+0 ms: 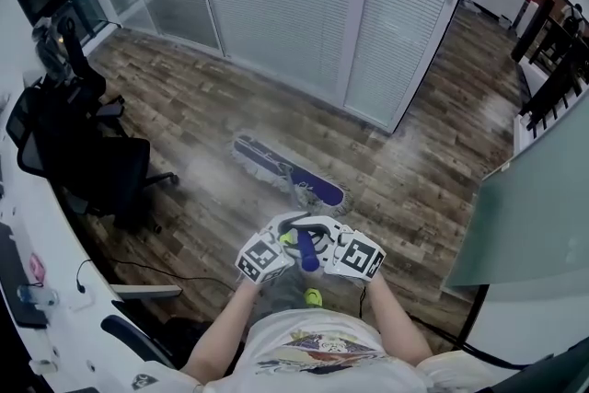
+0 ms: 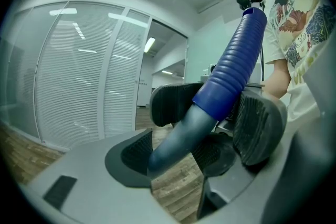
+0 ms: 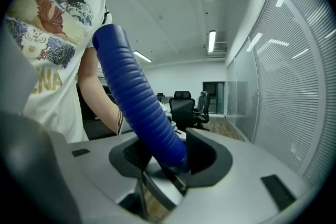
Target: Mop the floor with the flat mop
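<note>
Left gripper [image 1: 287,242] clamps the flat mop's handle [image 1: 308,255], right gripper [image 1: 324,244] clasps its blue grip, mop head [image 1: 290,172] flat on mid-floor [image 1: 414,189]: seemingly mid-stroke, next needing a steady, flat sweep.

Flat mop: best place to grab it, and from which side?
Take the handle at its blue ribbed sleeve, fingers closing across it from opposite sides. It's a round, slanted pole with the mop head flat on the floor. Left gripper and right gripper hold there.
</note>
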A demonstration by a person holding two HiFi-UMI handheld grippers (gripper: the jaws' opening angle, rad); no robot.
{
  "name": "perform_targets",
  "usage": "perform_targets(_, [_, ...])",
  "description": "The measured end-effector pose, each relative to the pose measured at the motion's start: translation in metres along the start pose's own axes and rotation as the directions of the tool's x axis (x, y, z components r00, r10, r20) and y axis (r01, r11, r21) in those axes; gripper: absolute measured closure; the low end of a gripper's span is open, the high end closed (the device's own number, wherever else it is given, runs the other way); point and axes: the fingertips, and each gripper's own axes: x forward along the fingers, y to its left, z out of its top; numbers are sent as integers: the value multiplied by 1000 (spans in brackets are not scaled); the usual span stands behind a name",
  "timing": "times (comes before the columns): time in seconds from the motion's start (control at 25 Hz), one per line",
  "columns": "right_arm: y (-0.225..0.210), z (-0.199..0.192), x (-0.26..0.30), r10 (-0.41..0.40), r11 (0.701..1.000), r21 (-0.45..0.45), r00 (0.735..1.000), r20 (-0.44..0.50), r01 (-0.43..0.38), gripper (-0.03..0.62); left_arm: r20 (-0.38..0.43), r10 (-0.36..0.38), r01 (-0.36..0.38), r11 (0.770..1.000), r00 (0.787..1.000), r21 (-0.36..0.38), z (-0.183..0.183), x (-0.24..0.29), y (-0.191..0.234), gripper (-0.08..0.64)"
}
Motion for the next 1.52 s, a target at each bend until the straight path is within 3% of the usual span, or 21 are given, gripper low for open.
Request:
perform_targets(0.28, [-19,-2,-1,0,1000,20,1000,11,-1,417,0,-26,26,1000,1000,-1,2,12,14,357])
perform_targets(0.48, [-47,13,5,31,999,10,999,35,-31,417,58,-10,11,1000,998,-10,21,16,42,359])
perform_targets(0.84, [-118,48,41,83,996,-25,995,52,-82,431,146,16,-14,1000,989,-9,60,12,122,365])
perform_targets(1.16, [-164,48,96,149,989,-18,989,7,-149,425,111,20,-17,999,994,-27,55,0,193,365])
perform_targets(1.52, [-251,58,152,153,986,-69,988,-26,-155,425,152,36,-29,998,988,-52,70,-4,298,365])
